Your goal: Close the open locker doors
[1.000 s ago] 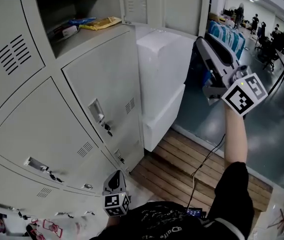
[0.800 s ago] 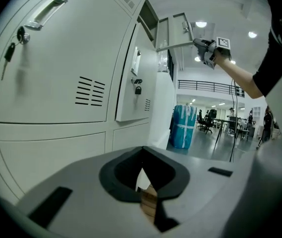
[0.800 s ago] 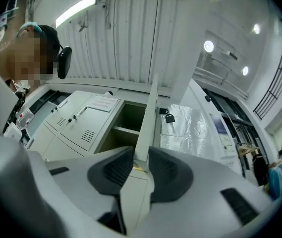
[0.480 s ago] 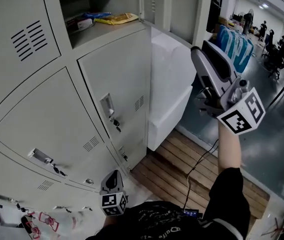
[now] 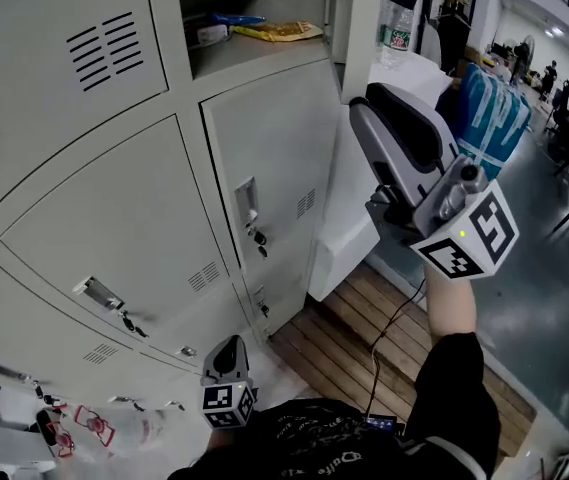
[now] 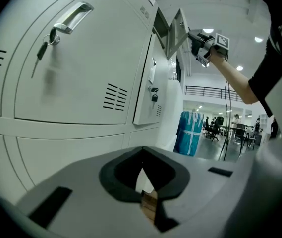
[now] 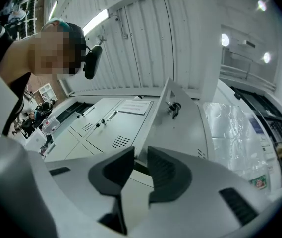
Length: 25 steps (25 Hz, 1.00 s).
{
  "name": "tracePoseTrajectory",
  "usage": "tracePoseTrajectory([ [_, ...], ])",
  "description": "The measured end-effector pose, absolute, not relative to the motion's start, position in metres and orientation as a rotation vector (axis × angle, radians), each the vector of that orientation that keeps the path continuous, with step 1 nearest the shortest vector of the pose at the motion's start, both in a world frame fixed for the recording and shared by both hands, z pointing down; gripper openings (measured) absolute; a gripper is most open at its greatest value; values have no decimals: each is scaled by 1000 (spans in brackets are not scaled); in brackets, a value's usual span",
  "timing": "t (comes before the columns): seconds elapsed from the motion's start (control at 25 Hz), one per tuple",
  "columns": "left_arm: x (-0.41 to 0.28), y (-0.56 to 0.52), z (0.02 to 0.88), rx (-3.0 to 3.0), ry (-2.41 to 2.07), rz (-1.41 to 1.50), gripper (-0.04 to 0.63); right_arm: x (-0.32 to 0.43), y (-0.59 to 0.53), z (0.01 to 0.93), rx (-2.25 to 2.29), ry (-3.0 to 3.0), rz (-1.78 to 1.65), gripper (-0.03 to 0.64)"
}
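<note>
Grey lockers fill the left of the head view. One upper compartment [image 5: 254, 3] stands open with snack packets [image 5: 279, 31] on its shelf, and its door [image 5: 359, 18] swings out to the right. My right gripper [image 5: 379, 103] is raised just under that door's lower edge. In the right gripper view the door [image 7: 180, 118] shows edge-on, its edge running down into the narrow gap of the right gripper [image 7: 140, 157]. The jaws have just been closing; whether the pads press on the edge is unclear. My left gripper [image 5: 229, 360] hangs low by the bottom lockers, shut and empty [image 6: 141, 158].
Closed locker doors with keys [image 5: 256, 236] sit below the open one. A white box [image 5: 342, 243] stands beside the lockers on a wooden pallet [image 5: 364, 328]. A blue-wrapped bundle [image 5: 489, 98], a bottle [image 5: 396, 18] and a cable [image 5: 392, 333] are at the right. People and desks are far off.
My right gripper has moved left and up to the open door's edge, and its jaws have narrowed. The head view has swung, shifting the lockers right. My left gripper stays low.
</note>
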State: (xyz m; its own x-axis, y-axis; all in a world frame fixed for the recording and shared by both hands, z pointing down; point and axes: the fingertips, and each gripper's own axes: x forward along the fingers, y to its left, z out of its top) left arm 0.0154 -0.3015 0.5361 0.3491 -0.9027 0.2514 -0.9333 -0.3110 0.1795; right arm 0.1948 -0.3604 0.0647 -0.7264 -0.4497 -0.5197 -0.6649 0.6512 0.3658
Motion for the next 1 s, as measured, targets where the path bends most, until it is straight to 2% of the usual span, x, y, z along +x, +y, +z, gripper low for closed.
tracePoseTrajectory([
  [1.0,-49,-300,514,2277,-1818,50,8,72,-424,64,-930,2575,856,72],
])
